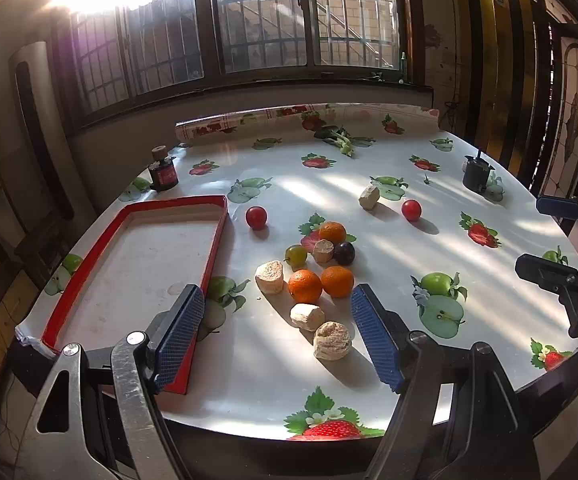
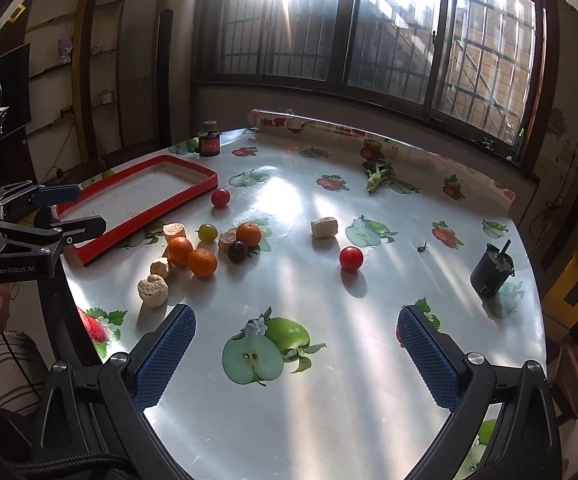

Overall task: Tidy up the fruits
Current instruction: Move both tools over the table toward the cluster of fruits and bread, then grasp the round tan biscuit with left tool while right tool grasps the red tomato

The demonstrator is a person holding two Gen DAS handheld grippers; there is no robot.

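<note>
Red tray (image 1: 137,216) — its near corner lies hidden behind the left gripper (image 1: 277,332), whose handle the lower edge cuts off. Purple grape (image 1: 345,253) — partly screened by a tan chunk (image 1: 323,250). Right gripper (image 1: 557,240), at the right border, shows its fingers only. The small dark speck (image 2: 421,245) on the tablecloth (image 2: 289,200) is too small to identify.

Lower centre: bare worktop (image 2: 289,420) lay open.
Centre left: oranges (image 2: 202,262) and beige lumps (image 2: 153,290) crowded together.
Right edge: dark cup (image 2: 491,274) stood alone.
</note>
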